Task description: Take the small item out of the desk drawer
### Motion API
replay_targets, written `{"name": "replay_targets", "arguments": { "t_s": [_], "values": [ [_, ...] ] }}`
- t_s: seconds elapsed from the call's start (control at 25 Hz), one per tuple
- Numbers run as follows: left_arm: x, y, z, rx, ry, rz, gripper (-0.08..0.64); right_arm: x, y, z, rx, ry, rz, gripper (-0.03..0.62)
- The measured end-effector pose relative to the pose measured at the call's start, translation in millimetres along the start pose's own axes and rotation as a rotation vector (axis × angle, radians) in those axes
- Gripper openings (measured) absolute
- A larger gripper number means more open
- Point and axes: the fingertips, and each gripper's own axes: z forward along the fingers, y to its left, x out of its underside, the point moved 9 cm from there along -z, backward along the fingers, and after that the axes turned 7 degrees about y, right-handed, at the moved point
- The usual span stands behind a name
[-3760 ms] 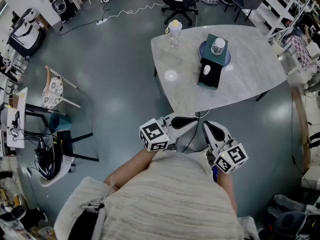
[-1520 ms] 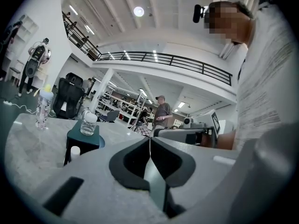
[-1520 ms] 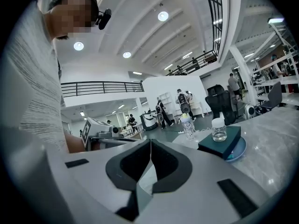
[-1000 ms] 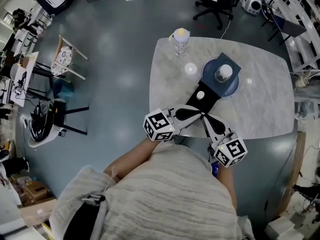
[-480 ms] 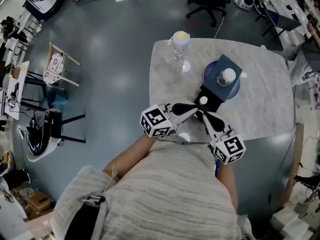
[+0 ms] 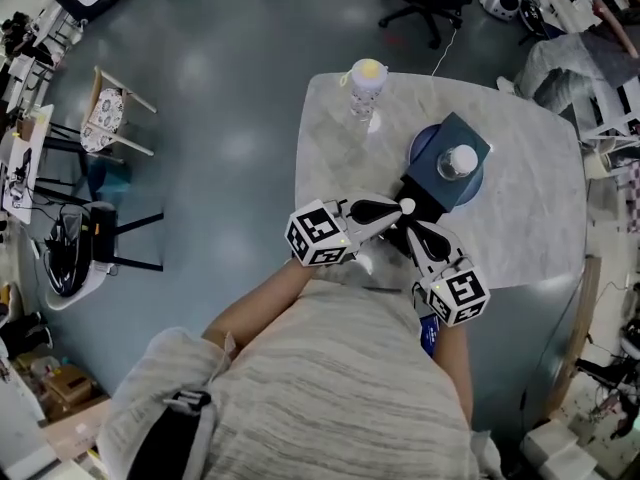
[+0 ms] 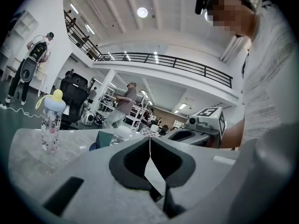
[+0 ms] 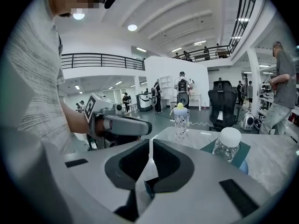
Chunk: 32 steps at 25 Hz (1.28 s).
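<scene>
At the near edge of the tabletop [image 6: 330,158] both grippers converge on the open drawer [image 6: 428,194] — and the likely trouble sits right there. Each pair of jaws is pressed together. A push forward from this pose would probably nudge the small white item [image 6: 407,206] along the drawer floor, or shove the drawer askew, rather than grip anything. The jaws would need to part first. Two grippers crowding one narrow drawer could also knock against each other.

The left gripper [image 7: 149,143] has its jaws fully together with nothing between them. The right gripper [image 8: 150,144] is the same — closed and empty. In the head view their tips lie just beside the item, and whether either touches it cannot be told. The item lies in the pulled-out drawer, toward its near end.

Beyond, the teal drawer unit [image 6: 465,131] stands on a blue plate [image 6: 420,150] with a white-capped bottle [image 6: 462,158] on it. A yellow-topped baby bottle [image 6: 366,80] stands near the far edge.
</scene>
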Motion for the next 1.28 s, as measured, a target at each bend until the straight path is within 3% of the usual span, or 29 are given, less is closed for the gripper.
{"name": "replay_targets", "arguments": {
  "t_s": [0.48, 0.52, 0.6, 1.28],
  "values": [
    [8, 9, 22, -0.035, 0.023, -0.052, 0.017, 11, -34, 18, -0.027, 0.115, -0.068, 0.014],
    [9, 9, 23, -0.036, 0.026, -0.055, 0.017, 12, -36, 20, -0.028, 0.123, -0.070, 0.022],
    [11, 8, 24, -0.040, 0.034, -0.061, 0.017, 14, -41, 24, -0.030, 0.136, -0.071, 0.100],
    [22, 19, 20, -0.082, 0.060, -0.103, 0.017, 33, -56, 59, -0.035, 0.277, -0.125, 0.187]
  ]
}}
